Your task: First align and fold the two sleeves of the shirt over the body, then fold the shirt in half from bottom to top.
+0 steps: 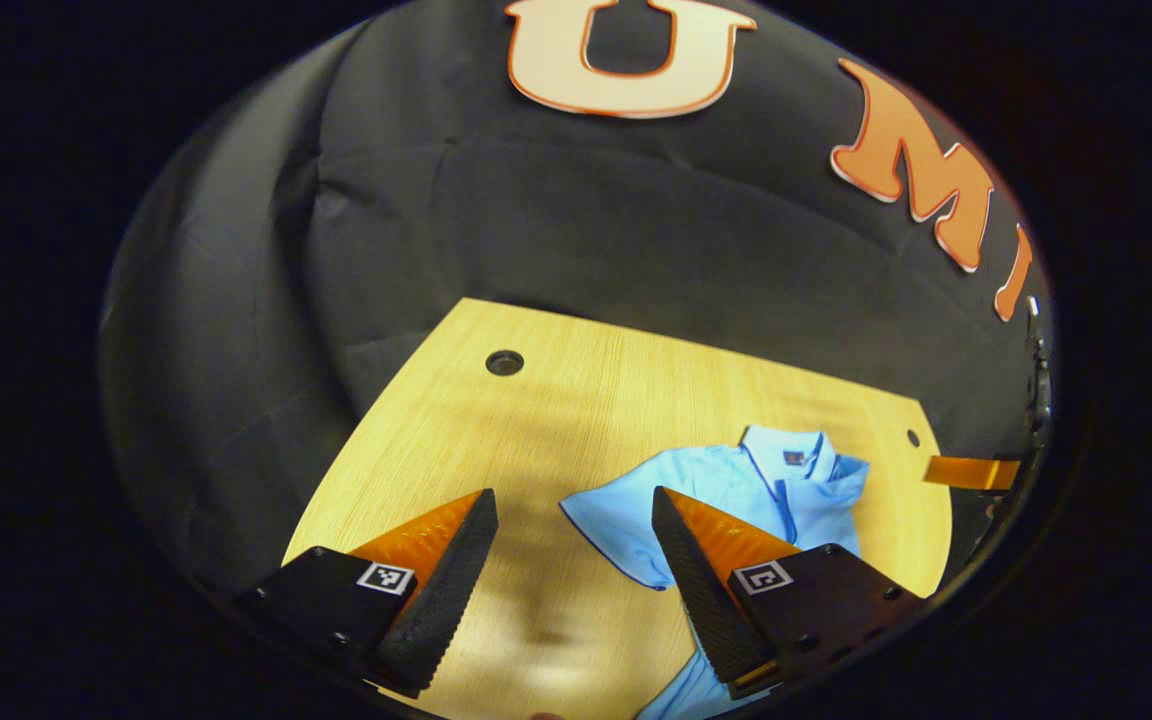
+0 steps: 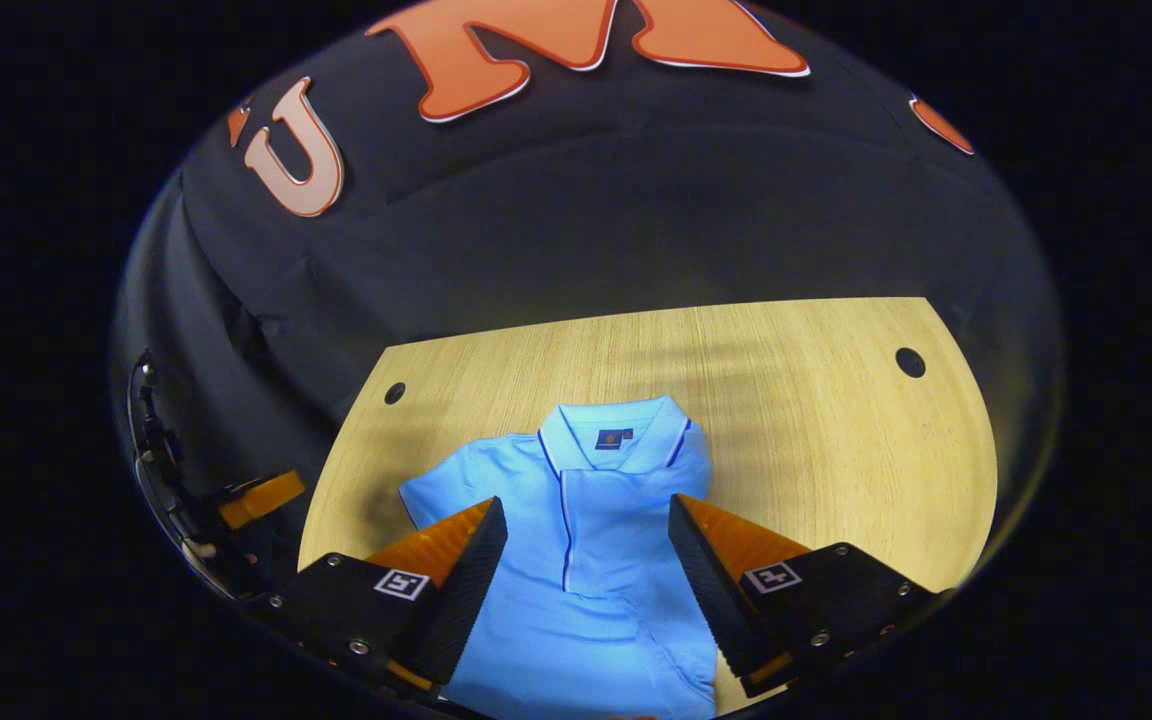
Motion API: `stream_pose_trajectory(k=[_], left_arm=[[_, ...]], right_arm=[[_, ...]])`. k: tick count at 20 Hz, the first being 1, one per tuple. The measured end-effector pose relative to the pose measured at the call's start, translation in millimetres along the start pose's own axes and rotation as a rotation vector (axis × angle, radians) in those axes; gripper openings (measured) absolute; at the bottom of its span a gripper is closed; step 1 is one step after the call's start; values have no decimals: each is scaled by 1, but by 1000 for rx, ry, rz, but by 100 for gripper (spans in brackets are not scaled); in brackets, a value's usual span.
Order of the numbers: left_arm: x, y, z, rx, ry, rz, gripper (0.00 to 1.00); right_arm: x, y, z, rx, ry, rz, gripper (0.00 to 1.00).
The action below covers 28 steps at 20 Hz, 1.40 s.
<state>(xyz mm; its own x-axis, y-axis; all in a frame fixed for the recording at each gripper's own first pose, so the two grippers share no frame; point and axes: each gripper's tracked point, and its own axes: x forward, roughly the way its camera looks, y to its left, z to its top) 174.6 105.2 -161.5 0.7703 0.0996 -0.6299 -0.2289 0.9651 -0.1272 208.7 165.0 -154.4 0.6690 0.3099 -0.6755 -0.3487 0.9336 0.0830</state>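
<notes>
The light-blue collared polo shirt (image 2: pixel 586 540) lies on the pale wooden table (image 2: pixel 816 420) at lower centre — left gripper (image 1: pixel 576 560) and right gripper (image 2: pixel 586 570) both spread wide, gripping nothing.

Nothing here I can actually read: the shirt (image 2: pixel 586 560) has a small dark tag inside its collar (image 2: pixel 614 438), too tiny to make out, and the grippers carry only square coded markers (image 2: pixel 773 577).
</notes>
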Motion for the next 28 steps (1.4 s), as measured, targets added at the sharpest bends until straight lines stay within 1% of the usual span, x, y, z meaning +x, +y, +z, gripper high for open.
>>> stream_pose_trajectory(k=[1, 3, 4, 5, 7, 12, 18, 20, 21, 23, 25, 26, 28], left_arm=[[11, -2, -5, 7, 41, 0, 100], [31, -12, -17, -26, 130, -12, 100], [42, -15, -19, -27, 155, -11, 100], [52, -12, -25, -22, 188, 8, 100], [68, -17, -35, -26, 247, 9, 100], [110, -29, -80, -85, 395, 32, 100], [129, -16, -105, -112, 481, 97, 100], [131, -17, -108, -108, 490, 104, 100], [132, -15, -109, -95, 494, 120, 100], [133, -17, -107, -70, 489, 120, 99], [134, -23, -105, -50, 486, 107, 90], [137, -24, -105, -43, 488, 100, 77], [139, -27, -104, -46, 487, 89, 42]], right_arm=[[-6, -5, -3, 2, -2, -4, 98], [-14, -17, -7, 3, -7, -7, 98], [-19, -25, -7, 8, -10, -17, 99], [-22, -33, -10, 13, -14, -24, 99], [-29, -46, -14, 36, -14, -31, 99], [-37, -83, -32, 99, 7, -57, 99], [-38, -117, -57, 161, 50, -87, 99], [-39, -123, -60, 175, 55, -90, 99], [-39, -126, -61, 178, 57, -91, 98], [-39, -128, -60, 184, 57, -89, 98], [-40, -129, -61, 188, 55, -87, 99], [-40, -129, -60, 188, 52, -84, 99], [-39, -129, -61, 184, 53, -85, 99]])
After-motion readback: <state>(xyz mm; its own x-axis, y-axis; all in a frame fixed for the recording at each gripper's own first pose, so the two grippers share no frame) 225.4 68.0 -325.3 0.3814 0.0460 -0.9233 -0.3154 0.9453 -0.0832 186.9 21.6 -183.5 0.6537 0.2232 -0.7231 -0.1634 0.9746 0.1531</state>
